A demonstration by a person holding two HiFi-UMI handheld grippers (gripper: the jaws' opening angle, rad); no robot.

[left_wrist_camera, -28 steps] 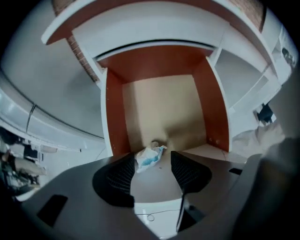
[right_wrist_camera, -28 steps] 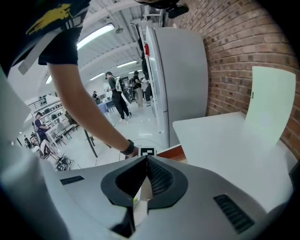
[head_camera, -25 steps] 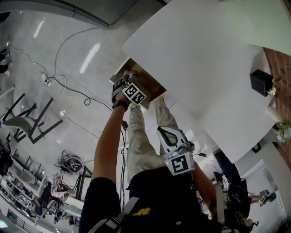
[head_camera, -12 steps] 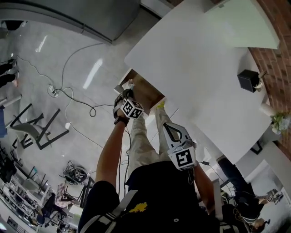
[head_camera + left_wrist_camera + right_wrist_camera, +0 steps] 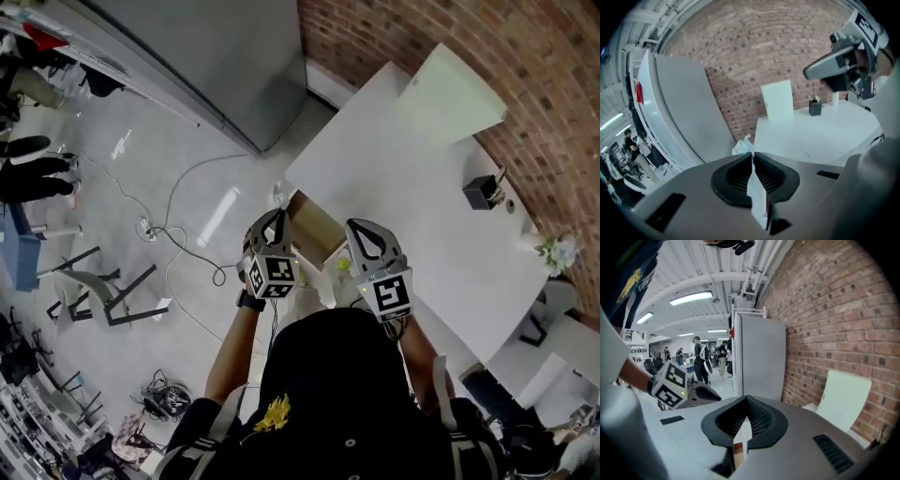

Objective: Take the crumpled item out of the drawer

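**A:** Which step r we at?

**B:** The lift-out, and it looks basically done imo. The left gripper (image 5: 275,217) has its jaws pressed together on the crumpled item (image 5: 742,146). It's a white wad, and most of it sticks out past the jaw tips.

**A:** Where's the wad vs. the drawer?

**B:** Up & out, as far as I can judge. In the head view it shows just past the front left corner of the drawer (image 5: 314,228), over the floor and not inside the box. The left gripper view looks level across the tabletop (image 5: 820,136) twd the brick wall (image 5: 740,56), so that gripper sits above tabletop height. The drawer is pulled open, and from here I can't see anything else in it.

**A:** Right gripper?

**B:** The right gripper (image 5: 356,230) has its jaws closed tip to tip w/ nothing btwn them. It's held near the left one, over the drawer's right side, and looks idle.

**A:** What does the next move need?

**B:**
- Hold the pinch firm. The wad looks light & papery and only a thin bit seems caught btwn the pads, so a quick swing could shake it loose.
- Carry it clear of the drawer front, then set it down. The tabletop is prob. the nearest spot, though the task doesn't say where.
- Open the left jaws only once the wad rests on smth.
- The right gripper isn't needed, except maybe to shut the drawer, and that isn't asked for.
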